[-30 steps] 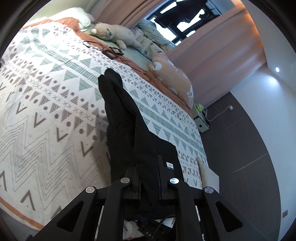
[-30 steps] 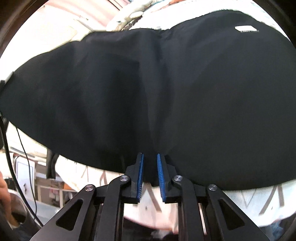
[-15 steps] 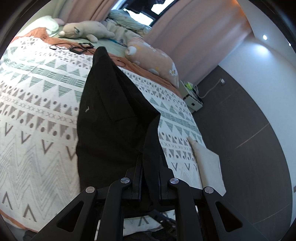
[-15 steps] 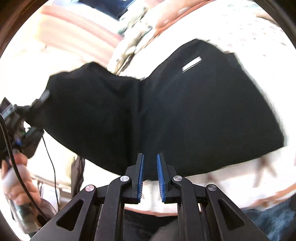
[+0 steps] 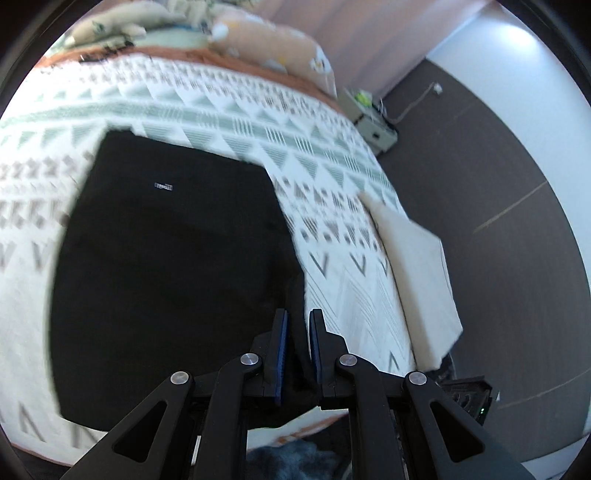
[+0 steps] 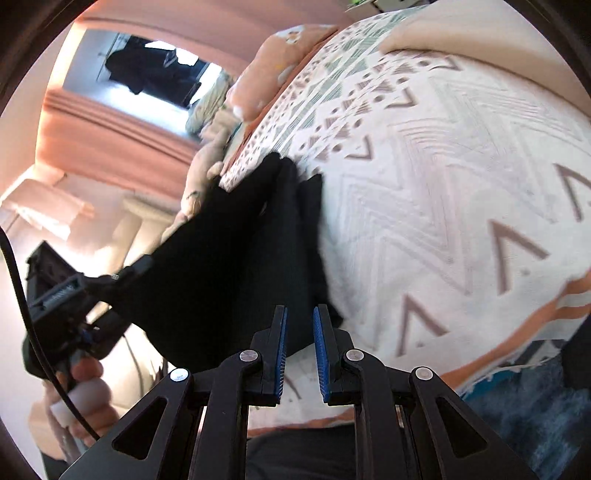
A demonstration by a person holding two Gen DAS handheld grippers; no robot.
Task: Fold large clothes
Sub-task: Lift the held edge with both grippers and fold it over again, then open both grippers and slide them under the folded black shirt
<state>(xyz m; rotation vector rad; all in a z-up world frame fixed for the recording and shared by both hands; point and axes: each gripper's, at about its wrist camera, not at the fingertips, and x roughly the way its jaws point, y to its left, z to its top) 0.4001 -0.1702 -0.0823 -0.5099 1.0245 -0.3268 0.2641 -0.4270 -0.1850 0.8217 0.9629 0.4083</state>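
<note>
On the bed point(image 5: 229, 99), over the white bedspread with grey-green and brown triangle/chevron print, the black garment point(image 5: 173, 266) lies as a broad flat panel. Small pale label point(image 5: 163, 186) on its upper part; text too small and blurred to read.

Left hand-held gripper point(image 5: 295, 354): blue pads nearly together, clamped on the garment's near right edge, a fold of black cloth running up between the fingers.

Right hand-held gripper point(image 6: 298, 354): blue pads close together with black cloth between them, clamped on the garment point(image 6: 243, 258). From this view the cloth hangs bunched and stretched between both grippers, its far end touching the bedspread point(image 6: 443, 192) near the bed edge.

Left hand-held gripper also shows in the right wrist view at far left point(image 6: 122, 273), holding the other end of the cloth; the person's hand point(image 6: 86, 391) is wrapped round its white handle, black cable trailing past. White marking on its side, blurred, not legible.

Peach pillow point(image 5: 273, 40) with a flower print and plush toys point(image 5: 110, 26) at the head of the bed. Folded cream cloth point(image 5: 417, 273) on the bed's right edge. Pink curtains point(image 6: 110, 125) by the window. No readable brand anywhere.
</note>
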